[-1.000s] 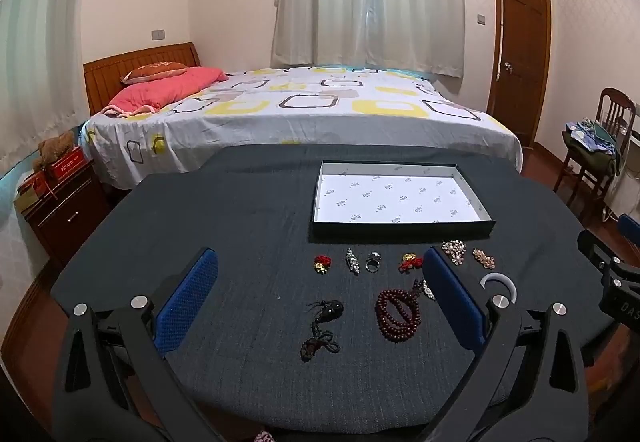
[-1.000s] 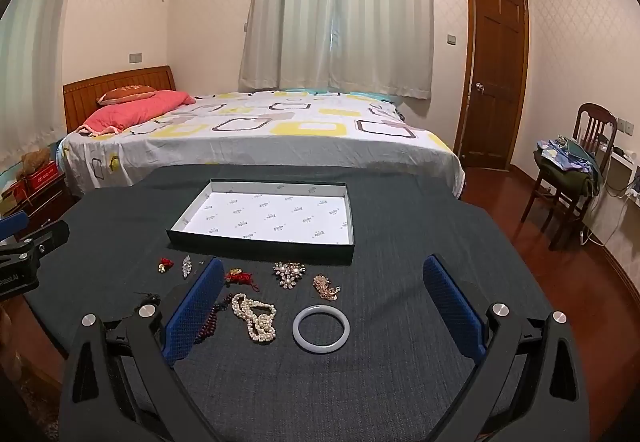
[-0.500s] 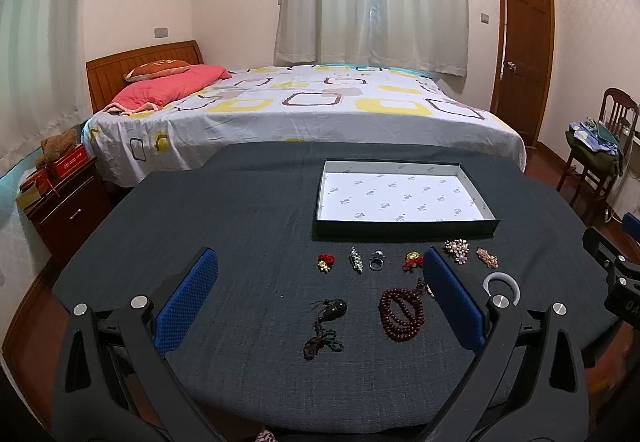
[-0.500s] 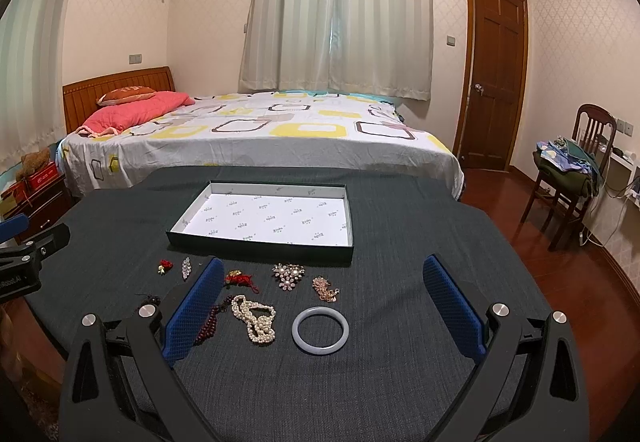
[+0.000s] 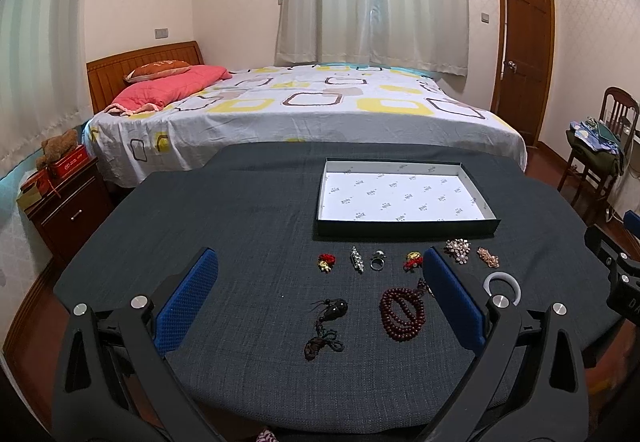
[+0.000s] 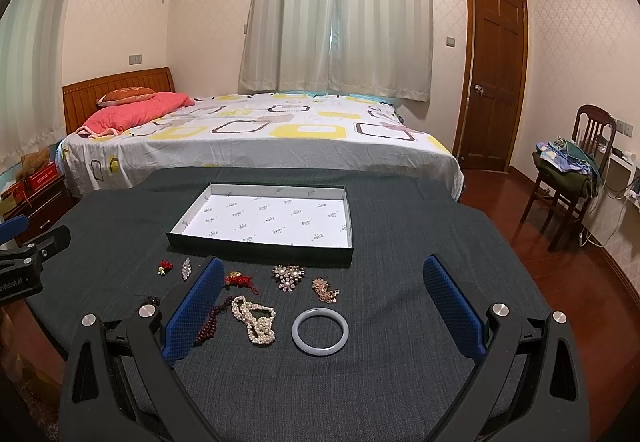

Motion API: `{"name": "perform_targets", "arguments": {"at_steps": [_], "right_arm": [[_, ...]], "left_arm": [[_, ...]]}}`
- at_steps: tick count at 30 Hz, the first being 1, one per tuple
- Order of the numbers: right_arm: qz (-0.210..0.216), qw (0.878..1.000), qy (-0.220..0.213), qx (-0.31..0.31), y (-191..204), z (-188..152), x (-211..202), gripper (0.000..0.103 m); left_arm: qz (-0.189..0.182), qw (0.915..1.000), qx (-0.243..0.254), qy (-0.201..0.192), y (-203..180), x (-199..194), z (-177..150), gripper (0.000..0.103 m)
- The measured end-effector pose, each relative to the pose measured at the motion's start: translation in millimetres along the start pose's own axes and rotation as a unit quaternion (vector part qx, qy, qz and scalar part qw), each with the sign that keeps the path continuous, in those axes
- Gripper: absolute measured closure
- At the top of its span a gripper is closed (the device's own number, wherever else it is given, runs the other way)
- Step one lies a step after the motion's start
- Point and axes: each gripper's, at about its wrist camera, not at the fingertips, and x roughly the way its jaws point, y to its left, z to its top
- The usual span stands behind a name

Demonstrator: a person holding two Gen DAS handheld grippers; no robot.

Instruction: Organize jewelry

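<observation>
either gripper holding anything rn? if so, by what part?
Nothing held. Left gripper and right gripper are both open above the table; the jewelry lies loose, and the tray has nothing in it.

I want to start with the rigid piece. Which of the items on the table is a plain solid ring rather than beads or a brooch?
The pale bangle, a smooth closed hoop lying flat beside the pearl necklace.

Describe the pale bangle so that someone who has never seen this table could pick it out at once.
Start at the open box with the white printed lining on the dark cloth-covered table. Nearer than it lies the loose jewelry; the bangle is in the nearest row, just right of the pearl necklace. It is the only plain, smooth, pale ring there.
</observation>
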Motion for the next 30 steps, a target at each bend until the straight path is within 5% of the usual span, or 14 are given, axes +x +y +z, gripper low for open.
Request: {"name": "perform_targets", "arguments": {"at_steps": [30], "right_arm": [[0.001, 1.0, -0.001, 0.0, 0.9, 1.5, -0.2, 0.006]], "left_arm": [[0.002, 1.0, -0.001, 0.003, -6.7, 0.8, -2.3, 0.003]]}}
